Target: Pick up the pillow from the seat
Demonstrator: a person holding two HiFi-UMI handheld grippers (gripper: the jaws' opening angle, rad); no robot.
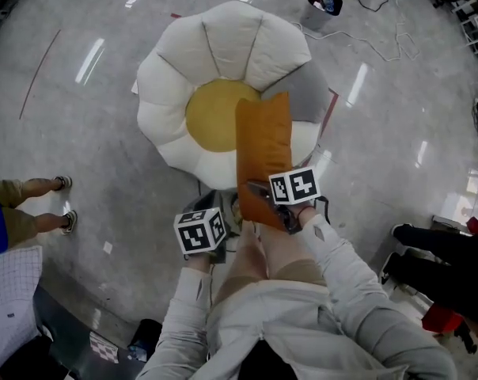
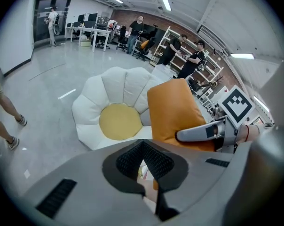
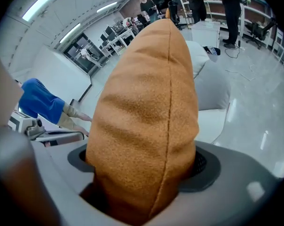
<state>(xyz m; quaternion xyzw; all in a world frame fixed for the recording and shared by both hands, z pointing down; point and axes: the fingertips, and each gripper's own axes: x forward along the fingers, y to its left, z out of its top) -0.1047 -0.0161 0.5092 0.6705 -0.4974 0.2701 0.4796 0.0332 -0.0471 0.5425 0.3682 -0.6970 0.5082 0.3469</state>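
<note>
**Head view.** A flower-shaped seat with white petals, one grey petal and a yellow centre stands on a glossy floor. The orange pillow is shown lengthwise over the seat's near right edge. Its near end is clamped in the right gripper, and it is judged to hang clear of the petals. The left gripper is held just beside it, off the seat's near edge, touching nothing. The square markers on the two cubes are patterns only, and no writing is legible.

**Left gripper view.** The left gripper's pads are brought together at their tips, and nothing is held between them. Beyond them the pillow is seen upright in front of the seat's right-hand petals. One jaw of the right gripper is pressed against its lower part. People and shelving are visible in the background, and no brand or label can be read.

**Right gripper view.** The pillow fills the space between the jaws, which stand wide apart and are closed on its thick lower end. A stitched seam runs up the fabric, which is a matt, suede-like weave.

**Handling (judged).**
- The pillow is taken to be light, soft and compressible.
- It is not fragile, and its napped cover should resist slipping.
- Being limp, it is expected to sag or swing if gripped by a thin corner.
- Hold is therefore best taken across the padded body near one end, as shown, so that the filling is squeezed between the pads.
- No tag or printing is seen on the cover.
</note>
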